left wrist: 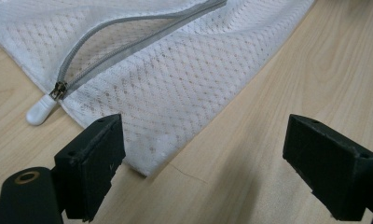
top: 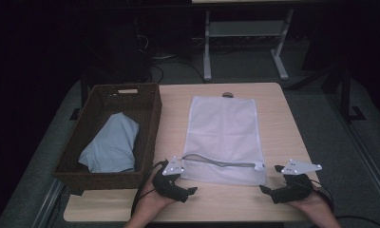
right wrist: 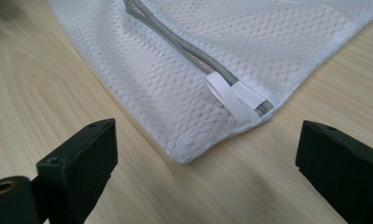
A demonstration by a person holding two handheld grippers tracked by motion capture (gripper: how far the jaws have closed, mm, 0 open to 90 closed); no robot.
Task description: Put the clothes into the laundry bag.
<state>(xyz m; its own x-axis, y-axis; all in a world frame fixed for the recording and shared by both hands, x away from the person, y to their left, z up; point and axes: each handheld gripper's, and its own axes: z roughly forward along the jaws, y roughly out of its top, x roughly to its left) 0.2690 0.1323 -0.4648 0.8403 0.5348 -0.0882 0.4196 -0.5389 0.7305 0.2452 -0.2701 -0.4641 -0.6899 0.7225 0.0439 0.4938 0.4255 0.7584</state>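
A light wooden table [top: 273, 142] is seen from above, with a dark woven basket [top: 150, 118] set at its left side and a pale blue cloth [top: 113, 145] folded inside it. A white mesh laundry bag [top: 223, 133] is laid flat at the table's middle, its grey zipper [top: 216, 162] running along the near edge and partly undone. The left gripper [top: 192, 191] is held just beside the bag's near left corner, the right gripper [top: 264, 189] just beside the near right corner. Both pairs of jaws are spread wide, with nothing pinched. The white zipper pull [left wrist: 41, 109] rests on the wood, and a white fabric tab [right wrist: 233, 100] is sewn at the zipper's other end.
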